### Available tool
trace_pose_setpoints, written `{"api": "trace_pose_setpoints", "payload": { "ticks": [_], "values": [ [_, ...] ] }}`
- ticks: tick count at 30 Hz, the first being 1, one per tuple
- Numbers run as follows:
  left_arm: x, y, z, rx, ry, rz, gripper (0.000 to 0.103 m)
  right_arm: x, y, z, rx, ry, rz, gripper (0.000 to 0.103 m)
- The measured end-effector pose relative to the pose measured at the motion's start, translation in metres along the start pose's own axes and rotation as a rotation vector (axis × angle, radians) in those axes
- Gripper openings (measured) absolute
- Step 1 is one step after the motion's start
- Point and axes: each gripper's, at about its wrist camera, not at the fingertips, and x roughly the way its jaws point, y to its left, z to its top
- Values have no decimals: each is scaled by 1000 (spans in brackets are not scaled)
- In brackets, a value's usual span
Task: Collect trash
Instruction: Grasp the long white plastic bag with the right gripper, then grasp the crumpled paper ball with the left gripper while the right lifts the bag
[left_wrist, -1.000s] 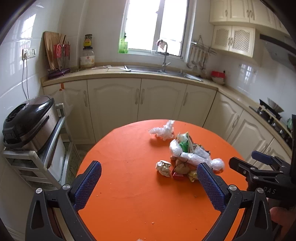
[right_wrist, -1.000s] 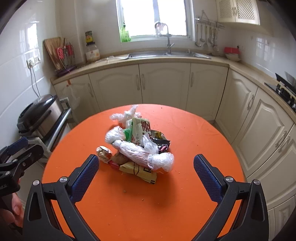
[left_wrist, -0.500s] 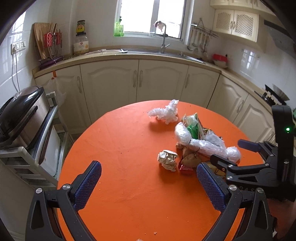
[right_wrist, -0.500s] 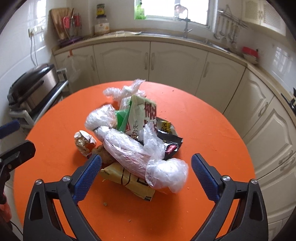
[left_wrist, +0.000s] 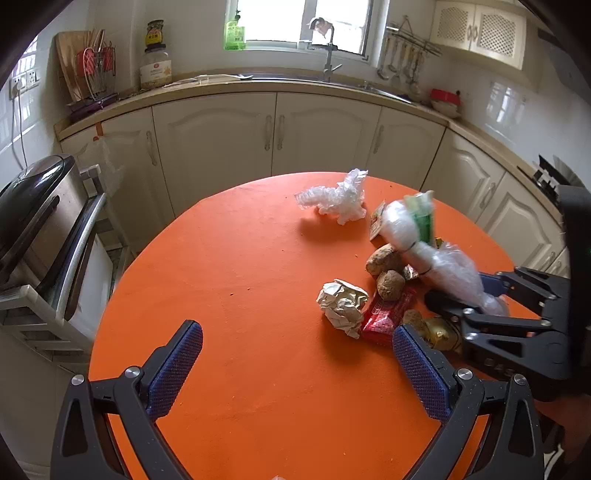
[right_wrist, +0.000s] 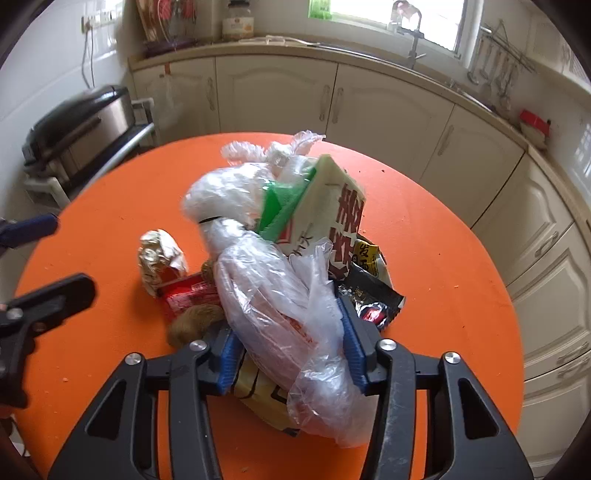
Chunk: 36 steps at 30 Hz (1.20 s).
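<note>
A: where's the clear plastic bag (right_wrist: 280, 291)?
B: on the orange surface (left_wrist: 240, 295), right gripper (right_wrist: 290, 343) fingers pinching it. Left gripper (left_wrist: 295, 365) fingers spread wide, holding nothing, near the crumpled paper (left_wrist: 341, 306).

The left gripper (left_wrist: 293, 363), a black frame with two blue ribbed pads, fills the lower edge of its own view, its jaws spread wide with one pad at about 8 o'clock and the other at about 4 o'clock, nothing between them. In the right wrist view it shows at 9 o'clock as a black finger and a blue tip. The right gripper (right_wrist: 290, 338), of the same black-and-blue build, has its jaws drawn close, both pads pressed against a clear crinkled plastic bag (right_wrist: 280, 295). From the left wrist view it enters at 3 o'clock, fingers pointing toward 9 o'clock.
</note>
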Motion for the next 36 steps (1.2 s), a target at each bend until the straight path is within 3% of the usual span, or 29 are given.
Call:
{"api": "trace_pose_setpoints", "payload": {
  "ticks": [11, 13, 14, 16, 18, 20, 27, 36],
  "values": [
    [63, -13, 15, 23, 50, 5, 99, -30, -12, -11, 108, -46, 60, 35],
    [75, -15, 11, 18, 66, -6, 90, -32, -11, -12, 115, -46, 70, 35],
    [80, -15, 12, 15, 76, -16, 76, -33, -10, -13, 117, -46, 73, 35],
    [84, -14, 11, 20, 70, -22, 67, -35, -9, -16, 127, -48, 89, 34],
    [85, -16, 12, 31, 69, -36, 38, -37, -9, -18, 138, -53, 99, 34],
    [86, -16, 11, 31, 79, -62, 20, -40, -10, -20, 151, -58, 109, 34],
    [68, -9, 7, 12, 35, -80, 20, -60, -13, -28, 181, -92, 109, 34],
    [0, -18, -5, 48, -76, -81, 20, -100, -17, -41, 207, -152, 83, 34]
  ]
}}
